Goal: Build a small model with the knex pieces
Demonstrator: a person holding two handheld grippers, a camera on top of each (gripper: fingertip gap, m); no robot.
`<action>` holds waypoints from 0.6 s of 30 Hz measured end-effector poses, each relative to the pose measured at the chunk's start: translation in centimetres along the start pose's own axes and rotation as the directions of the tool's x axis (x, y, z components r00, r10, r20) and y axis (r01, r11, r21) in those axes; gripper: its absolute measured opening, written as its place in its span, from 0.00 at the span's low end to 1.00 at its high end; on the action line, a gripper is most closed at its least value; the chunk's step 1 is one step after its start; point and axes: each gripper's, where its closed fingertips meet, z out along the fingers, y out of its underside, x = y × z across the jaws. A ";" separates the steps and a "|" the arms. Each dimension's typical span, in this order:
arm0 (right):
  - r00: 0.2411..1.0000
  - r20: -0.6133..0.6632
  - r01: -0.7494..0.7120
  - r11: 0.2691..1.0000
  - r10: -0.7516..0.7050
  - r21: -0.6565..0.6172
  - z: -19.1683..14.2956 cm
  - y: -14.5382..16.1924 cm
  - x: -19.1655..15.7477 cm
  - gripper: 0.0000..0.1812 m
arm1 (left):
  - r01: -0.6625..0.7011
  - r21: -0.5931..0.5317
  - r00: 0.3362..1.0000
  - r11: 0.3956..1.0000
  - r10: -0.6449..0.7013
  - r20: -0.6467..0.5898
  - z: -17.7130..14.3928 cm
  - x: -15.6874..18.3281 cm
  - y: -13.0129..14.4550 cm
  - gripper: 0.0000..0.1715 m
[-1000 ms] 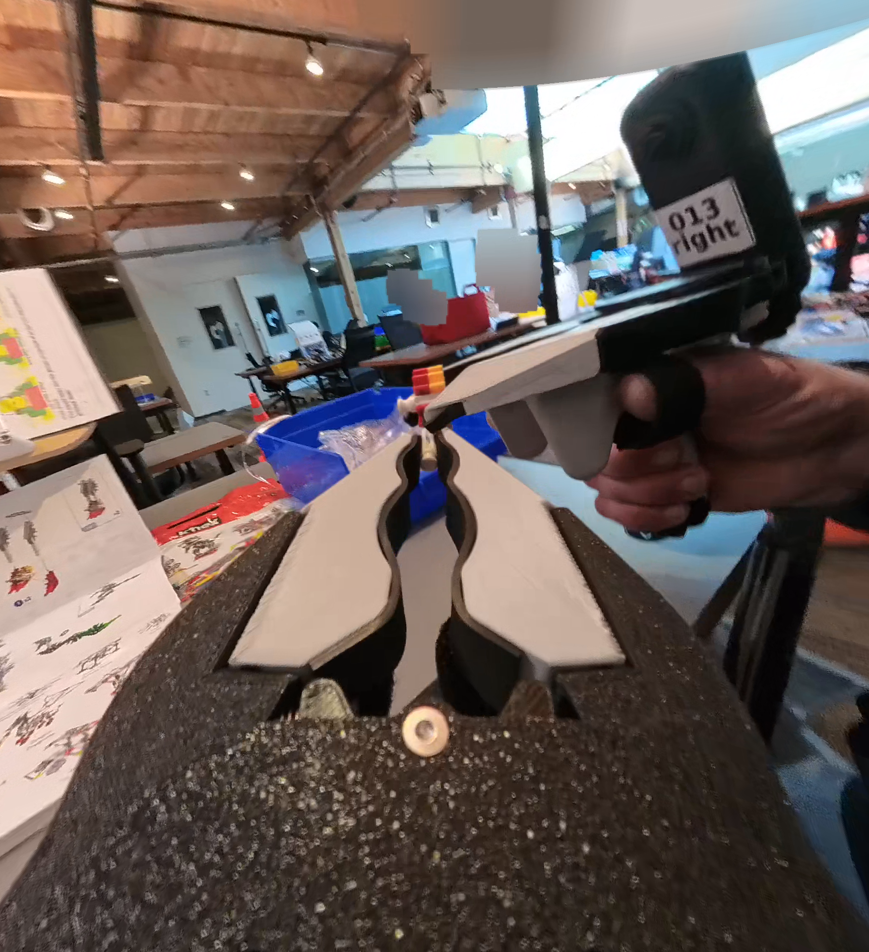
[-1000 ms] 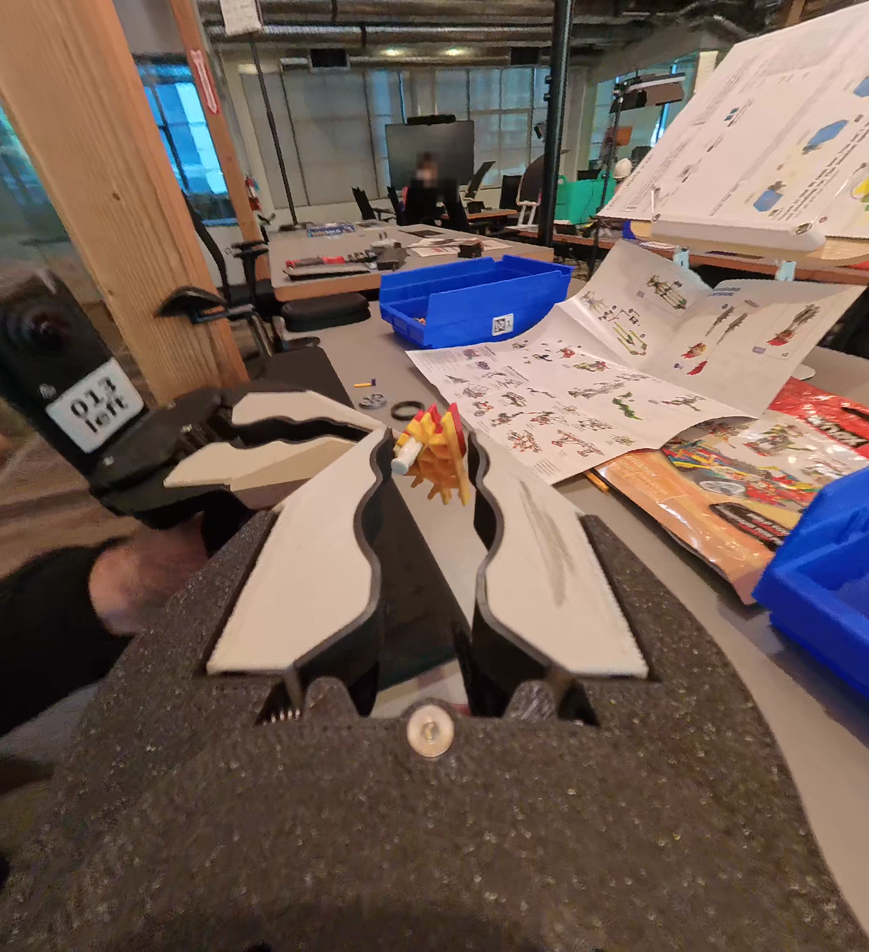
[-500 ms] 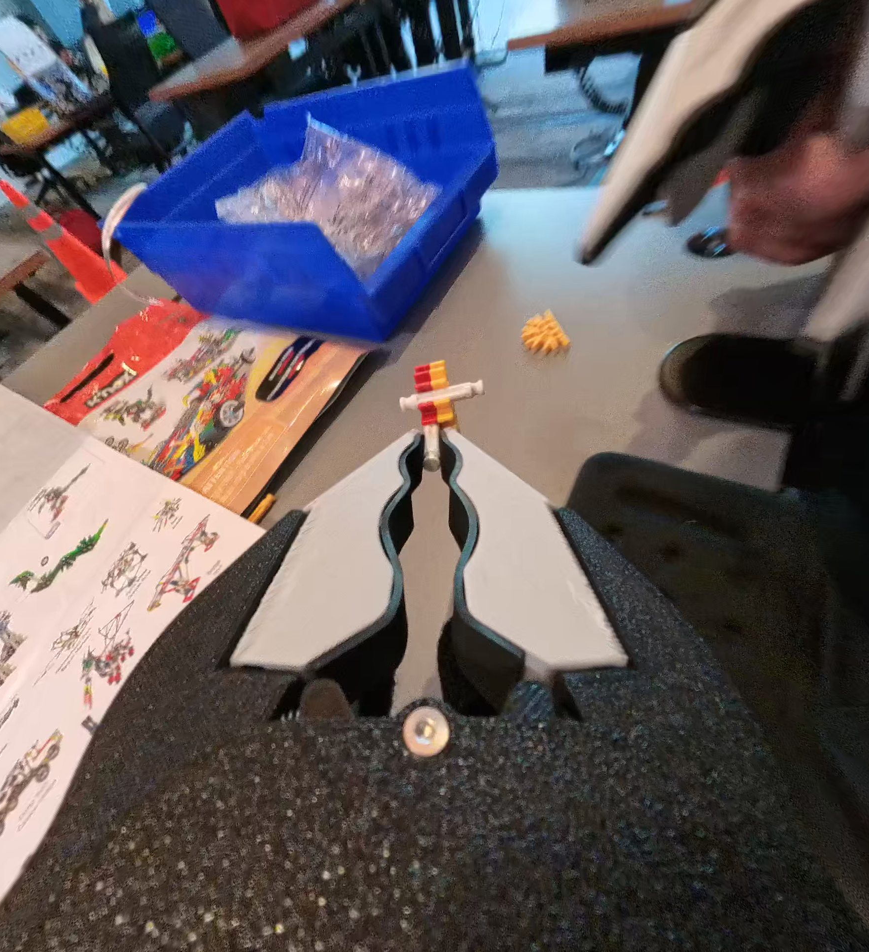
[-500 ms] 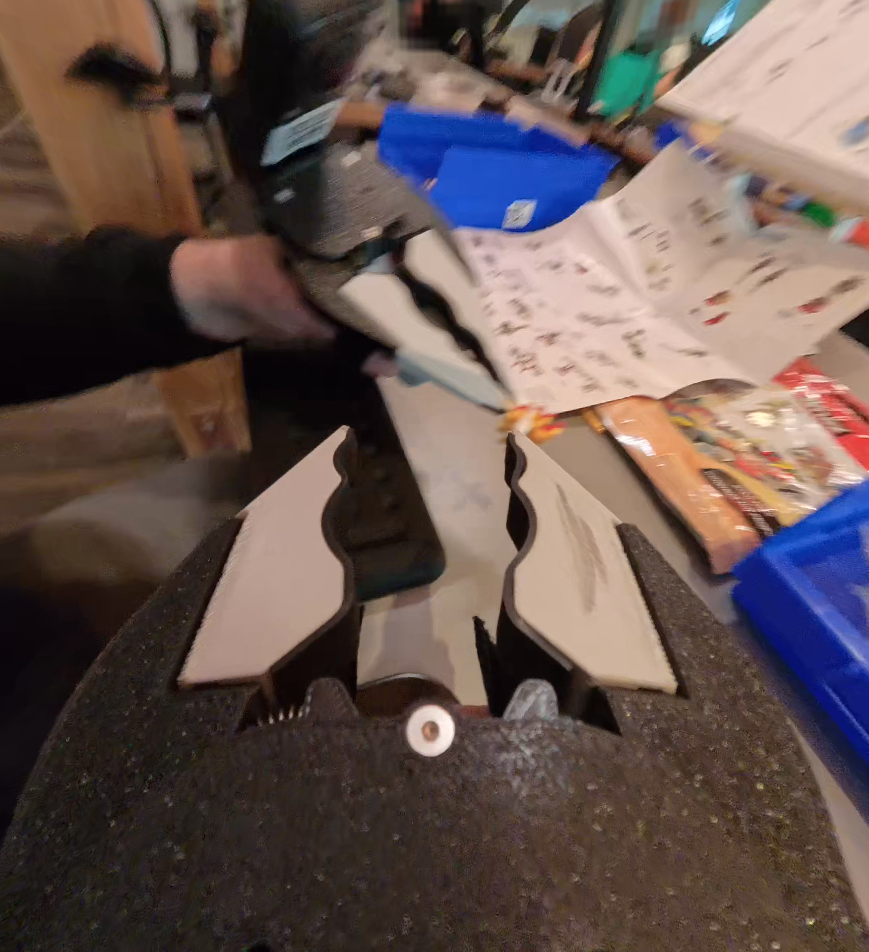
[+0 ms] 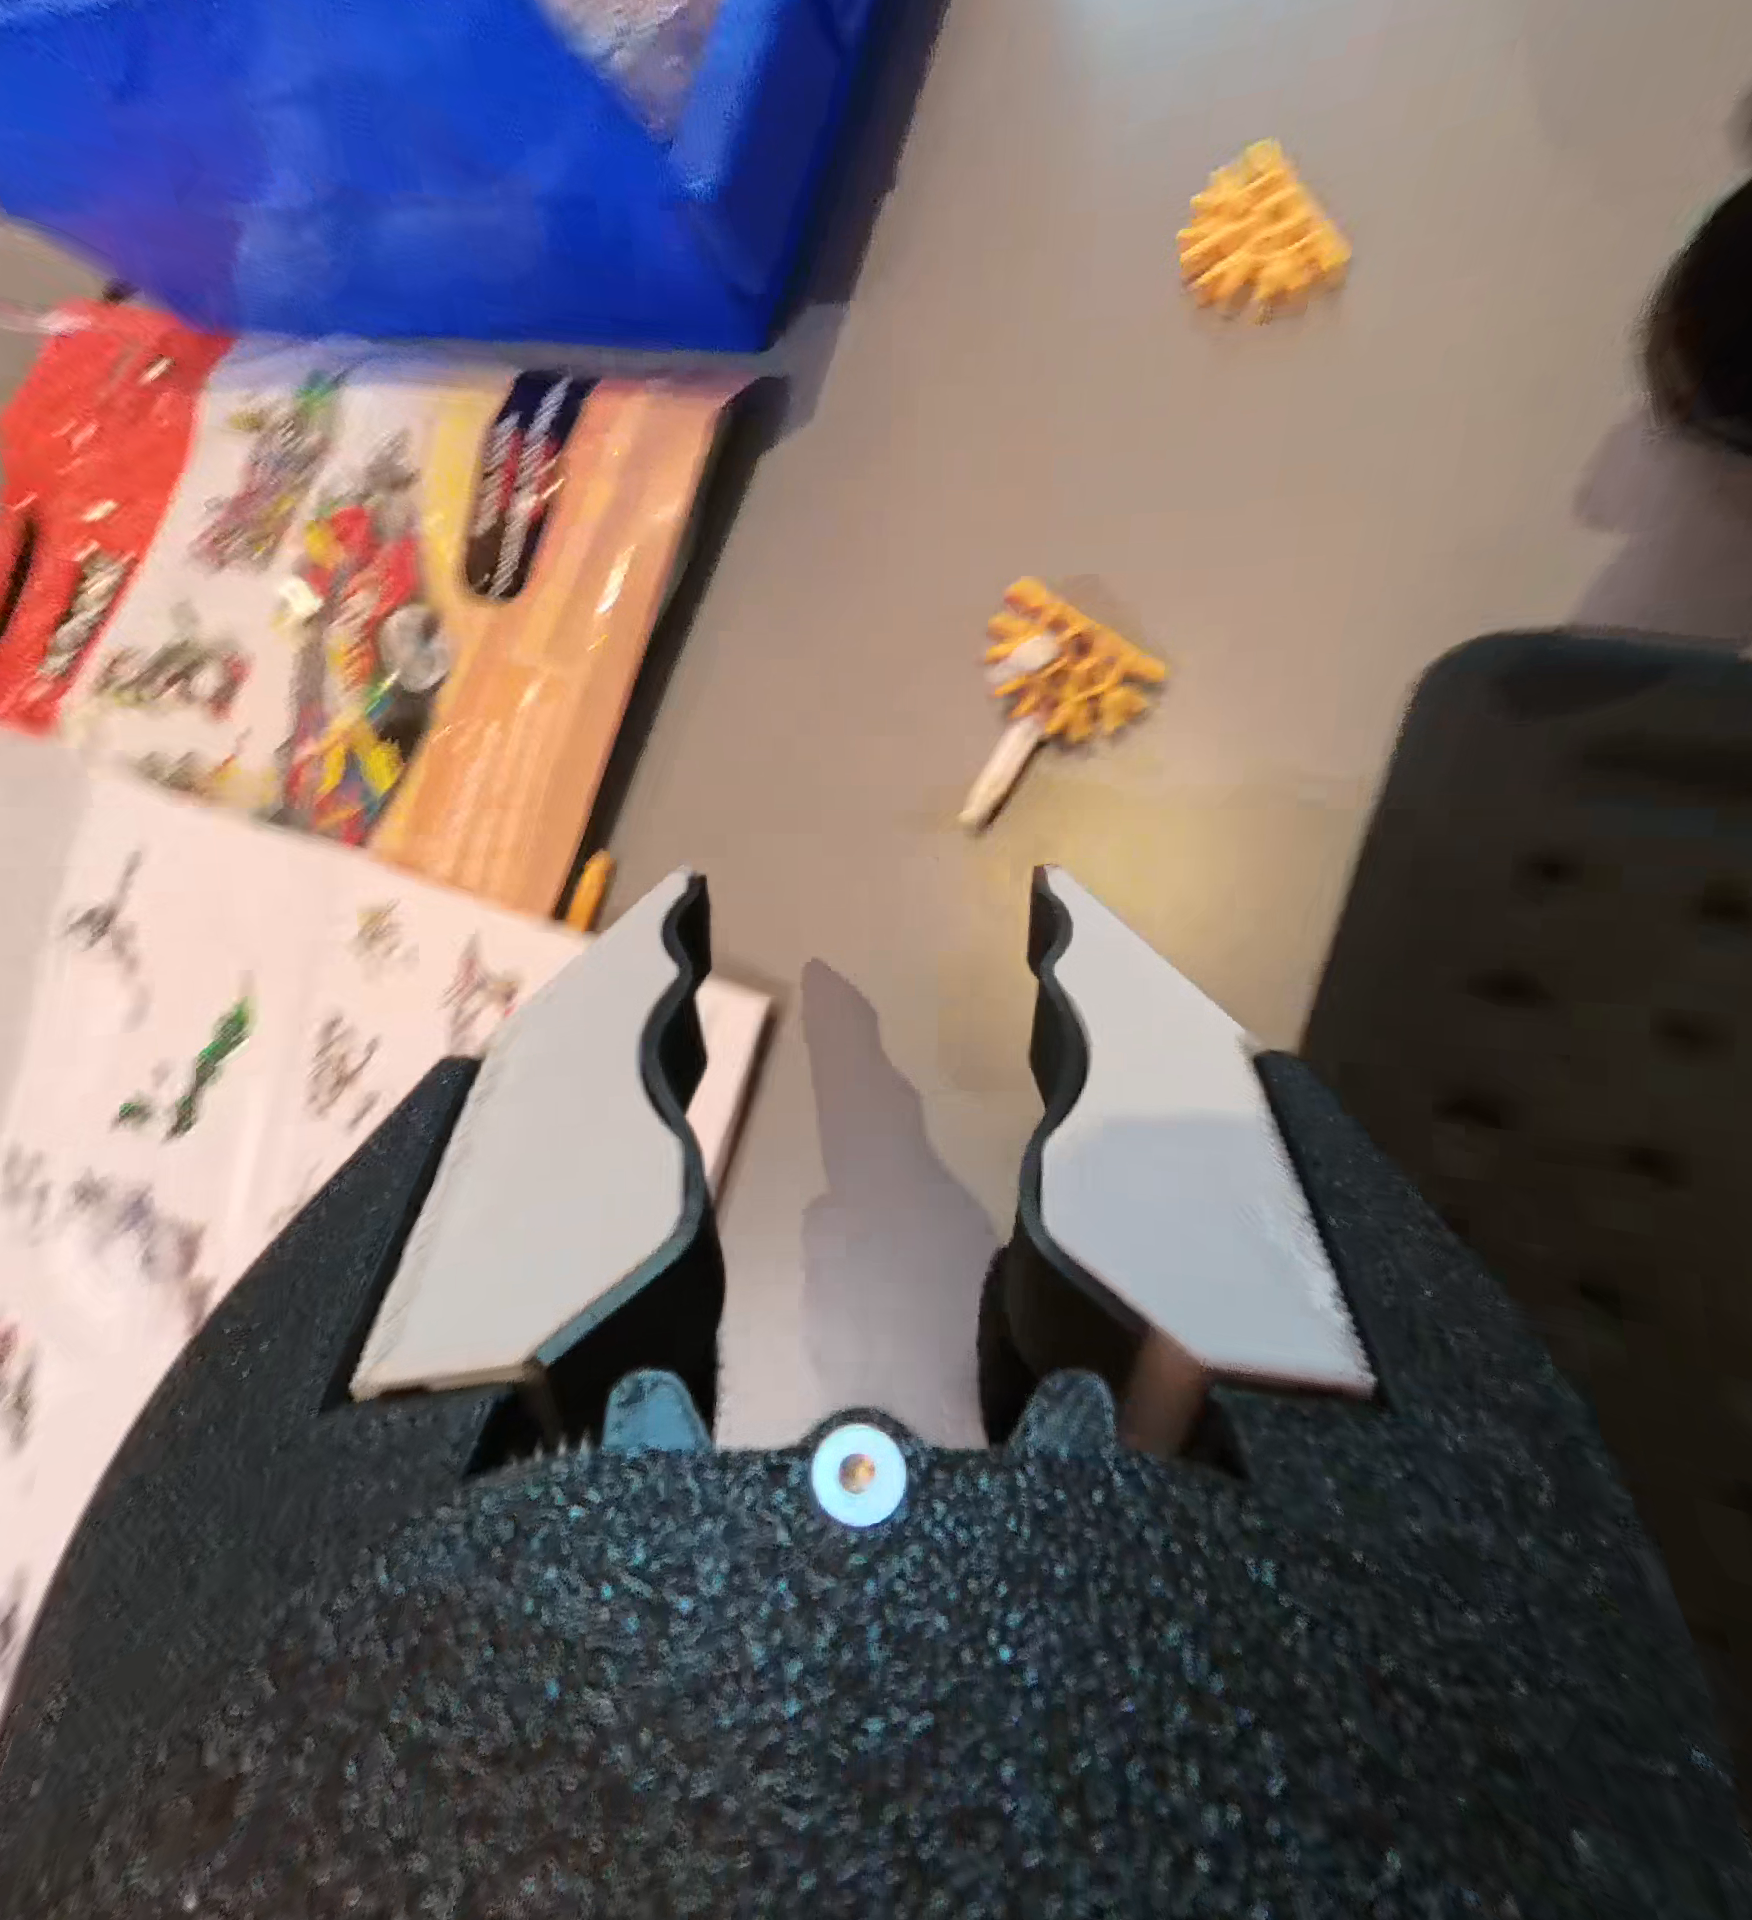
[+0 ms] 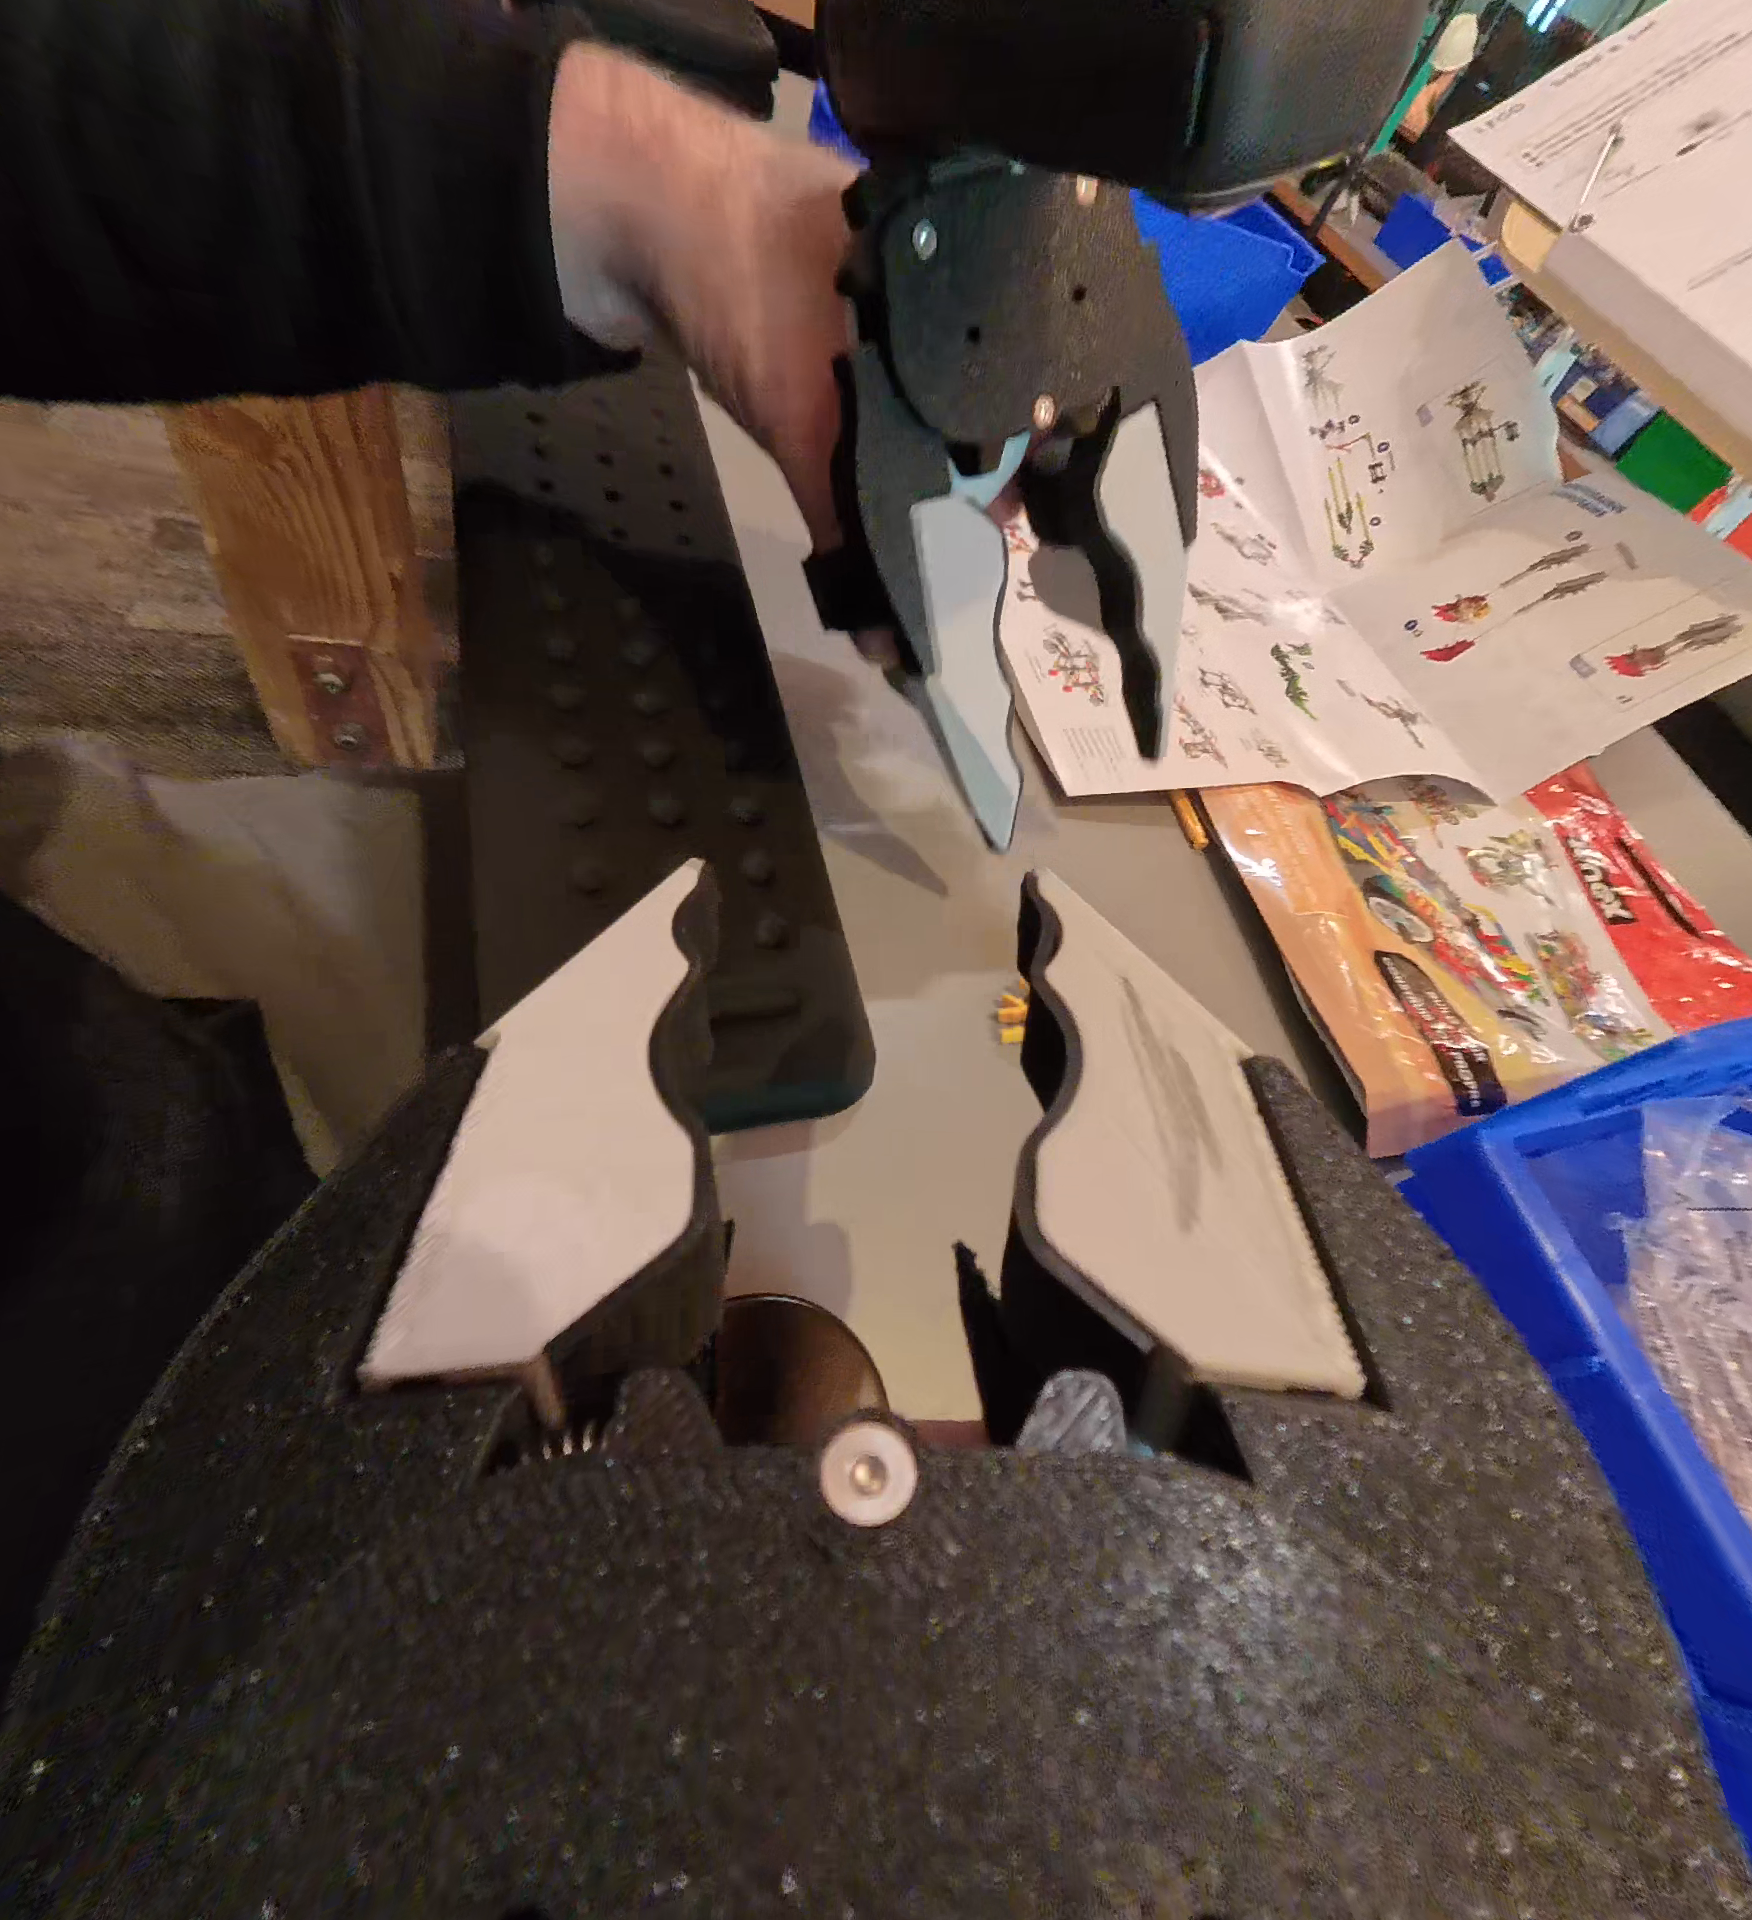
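Observation:
My left gripper (image 5: 867, 878) is open and empty, pointing down at the grey table (image 5: 955, 499). Just beyond its fingertips a small yellow-orange toy assembly with a white rod (image 5: 1064, 681) lies on the table. A second yellow spiky piece (image 5: 1261, 234) lies farther off. My right gripper (image 6: 867, 899) is open and empty too. A bit of a yellow piece (image 6: 1007, 1008) shows on the table beside its right finger (image 6: 1142, 1122). The left gripper also shows in the right wrist view (image 6: 1074, 795), held by a hand, jaws apart with nothing between them.
A blue bin (image 5: 384, 156) with a clear plastic bag stands at the back; it also shows in the right wrist view (image 6: 1537, 1299). A colourful package (image 5: 352, 623) and a white instruction sheet (image 5: 176, 1039) lie on the left. A black perforated mat (image 5: 1599, 987) lies on the right. To reach the colourful package (image 5: 352, 623) in a straight line is about 20 centimeters for my left fingers, about 30 centimeters for my right. It turns up in the right wrist view (image 6: 1444, 918) as well.
The left gripper tipped down to the table, opened and let go of the yellow-red piece with the white rod, which now lies on the table. The right gripper opened earlier, letting go of its yellow piece, and stays open.

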 end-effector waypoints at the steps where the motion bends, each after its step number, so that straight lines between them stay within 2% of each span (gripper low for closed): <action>1: 1.000 -0.021 0.019 1.000 -0.019 -0.005 0.0 0.0 0.2 0.32 | 0.012 -0.032 0.999 0.999 -0.011 0.031 -0.4 -1.1 1.1 0.36; 4: 0.997 -0.063 0.040 0.999 -0.039 0.007 -0.4 -0.3 0.7 0.32 | 0.120 -0.103 0.986 0.987 -0.106 0.129 -0.7 -4.7 5.0 0.41; 6: 0.997 -0.073 0.032 0.999 -0.029 0.036 -0.8 -0.8 0.9 0.32 | 0.150 -0.185 0.979 0.971 -0.120 0.163 -0.2 -6.0 7.9 0.47; 8: 0.998 -0.060 0.018 0.997 -0.013 0.075 -1.2 -1.5 0.8 0.32 | 0.239 -0.124 0.967 0.963 -0.223 0.126 0.2 -6.3 7.7 0.48; 9: 0.999 -0.051 0.014 0.996 -0.009 0.093 -1.4 -1.8 0.7 0.32 | 0.272 -0.149 0.959 0.951 -0.256 0.119 0.5 -6.4 8.3 0.50; 13: 0.999 -0.046 0.024 0.989 -0.018 0.144 -2.1 -2.7 0.4 0.32 | 0.401 -0.122 0.916 0.908 -0.400 0.035 1.0 -6.3 8.7 0.45; 15: 0.998 -0.047 0.041 0.986 -0.033 0.162 -2.4 -3.1 0.1 0.32 | 0.442 -0.106 0.895 0.891 -0.445 -0.008 1.2 -6.0 8.6 0.40; 18: 0.997 -0.049 0.063 0.981 -0.055 0.185 -2.7 -3.5 -0.2 0.32 | 0.536 -0.049 0.844 0.843 -0.537 -0.004 1.4 -7.0 8.4 0.31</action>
